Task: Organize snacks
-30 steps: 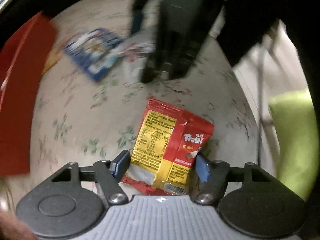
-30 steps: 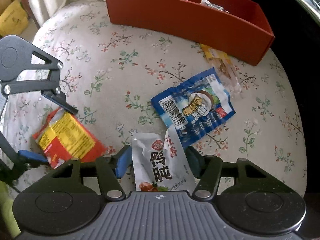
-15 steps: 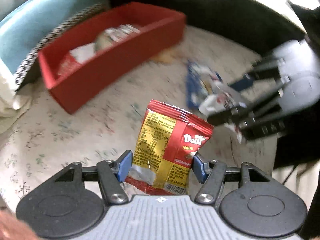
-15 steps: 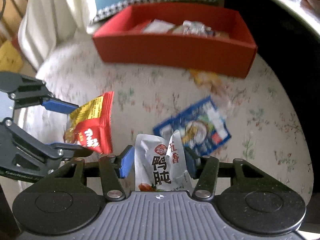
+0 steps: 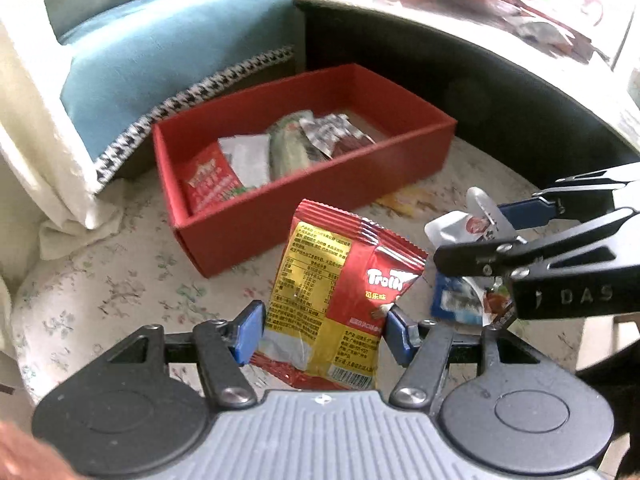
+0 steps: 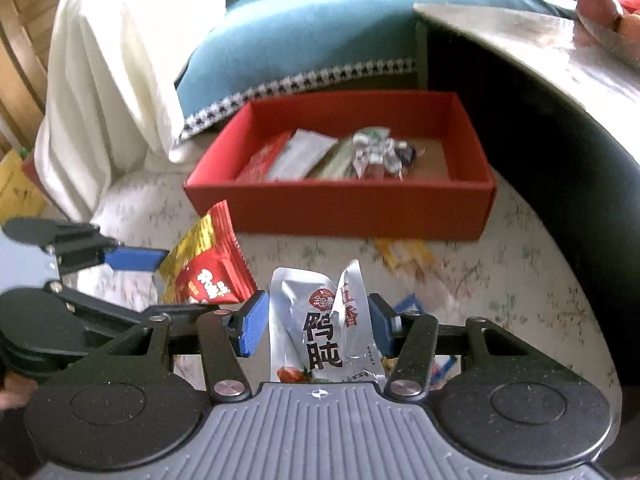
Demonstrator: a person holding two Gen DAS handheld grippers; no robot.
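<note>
Left gripper is clamped on a red and yellow Trolli gummy packet, its blue pads pressing the packet's two side edges near the lower end, so most of the bag stands up ahead of the jaws. Over the last second these jaws have been closing a little further, with the packet between them. Right gripper is likewise closed on a white duck-gizzard pouch, pinched across its width, one upper corner folded over.

Both bags look light, thin and crinkly. The film is glossy, so I judge it slippery; a side-edge pinch could let a bag slide or swing if it is tipped quickly. Neither seems fragile, though the gummies inside can shift and make the packet sag. A hold lower on the sealed seam, or flat across the body, would be steadier than one at the puffy middle.

Ahead of both grippers, a short way beyond the held bags, sits the red box on the floral bench, already holding several snack packets. A blue packet lies on the bench below the right gripper, and a yellow wrapper lies just in front of the box's near wall.
</note>
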